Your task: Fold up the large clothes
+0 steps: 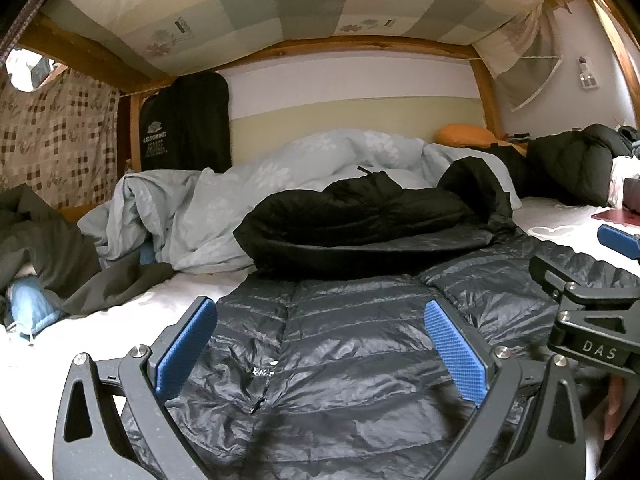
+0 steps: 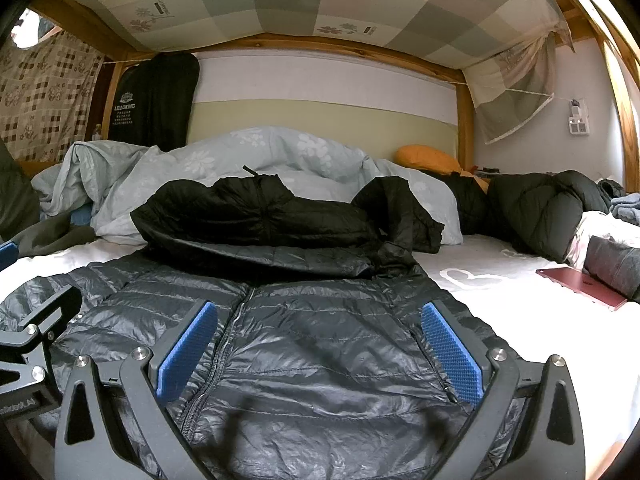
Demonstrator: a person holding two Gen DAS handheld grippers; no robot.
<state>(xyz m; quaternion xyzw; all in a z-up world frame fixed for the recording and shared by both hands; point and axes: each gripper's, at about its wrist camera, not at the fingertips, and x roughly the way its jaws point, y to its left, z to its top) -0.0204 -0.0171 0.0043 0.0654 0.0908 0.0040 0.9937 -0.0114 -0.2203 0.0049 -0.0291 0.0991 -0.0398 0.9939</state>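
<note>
Under a wooden bunk frame, a white bed sheet (image 2: 500, 280) carries everything in view. The left gripper (image 1: 320, 344) and right gripper (image 2: 320, 344) both hover with blue pads spread wide apart, empty, just above the dark grey down jacket (image 1: 340, 360), which lies flat and zipped in front of them. Behind the jacket sits a rumpled black puffer jacket (image 2: 260, 216) touching its far edge, then a pale blue duvet (image 2: 208, 160). Right of the jacket lies a maroon notebook (image 2: 580, 284).

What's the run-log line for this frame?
stage: pre-fold | jacket: flat on bed, zipped | left tongs: open, empty | right tongs: open, empty
</note>
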